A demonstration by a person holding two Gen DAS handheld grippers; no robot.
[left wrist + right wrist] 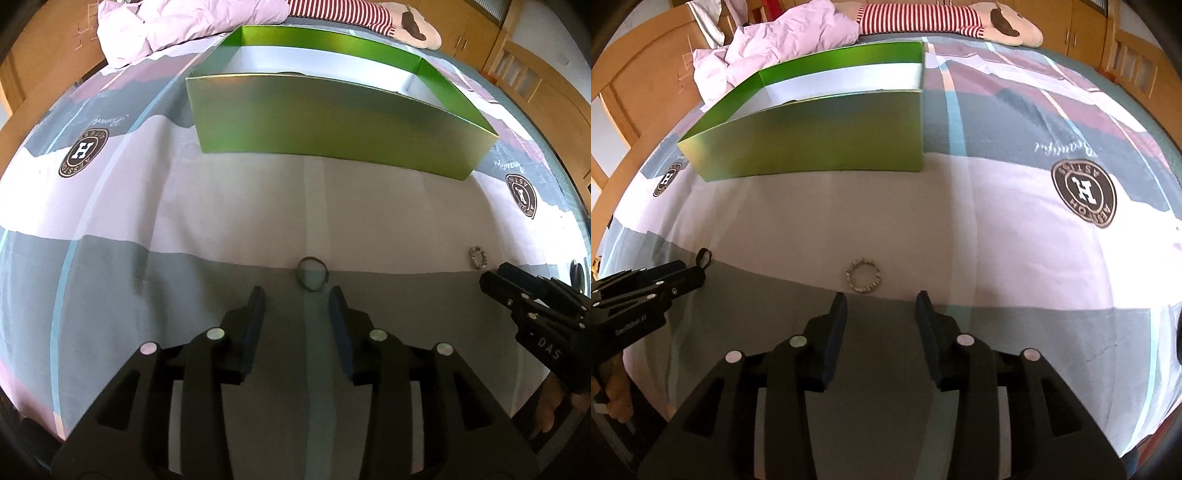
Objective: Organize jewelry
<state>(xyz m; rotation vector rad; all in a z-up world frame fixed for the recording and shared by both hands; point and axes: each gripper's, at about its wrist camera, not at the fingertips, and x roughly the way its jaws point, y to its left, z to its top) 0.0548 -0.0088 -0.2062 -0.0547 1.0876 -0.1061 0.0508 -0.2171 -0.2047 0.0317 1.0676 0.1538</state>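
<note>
Both grippers hang spread and empty over the bed: left gripper just short of the dark ring, right gripper before the beaded ring. Each should straddle its ring and pinch low, I judge. Only the left view shows the green box's white inside.

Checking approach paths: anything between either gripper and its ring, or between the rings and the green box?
Nothing visible. Left gripper, open, faces the dark ring; right gripper, open, faces the beaded ring. Only bare bedsheet lies before the green box.
</note>
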